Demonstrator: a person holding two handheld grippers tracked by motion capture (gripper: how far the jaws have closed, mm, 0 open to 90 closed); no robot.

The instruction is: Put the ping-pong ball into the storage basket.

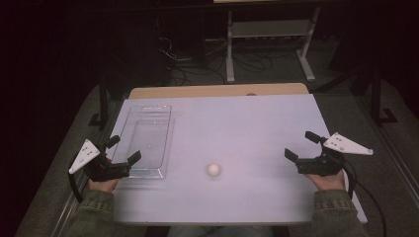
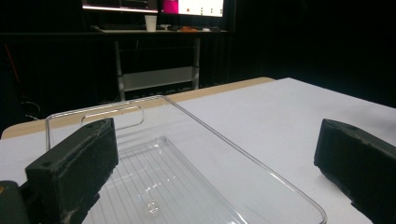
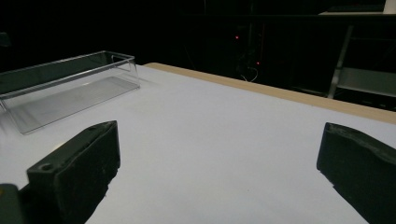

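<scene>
A small white ball (image 1: 213,169) lies on the white table (image 1: 237,123), near the front and a little left of centre. Left of it stands an empty clear plastic tray (image 1: 147,140), long side running away from me. My left gripper (image 1: 123,149) is held at the tray's near left corner, jaws wide apart with nothing between them; in the left gripper view the clear tray (image 2: 196,154) lies just ahead of the left gripper (image 2: 215,163). My right gripper (image 1: 302,145) hovers at the table's right side, open and empty. The right gripper view has the right gripper (image 3: 217,163) facing the clear tray (image 3: 70,86) across bare table.
A light wooden strip (image 1: 217,91) edges the table's far side. Beyond it, on the dark floor, stand a white metal rack (image 1: 269,37) and loose cables (image 1: 197,64). Dark table legs (image 1: 103,106) flank the board.
</scene>
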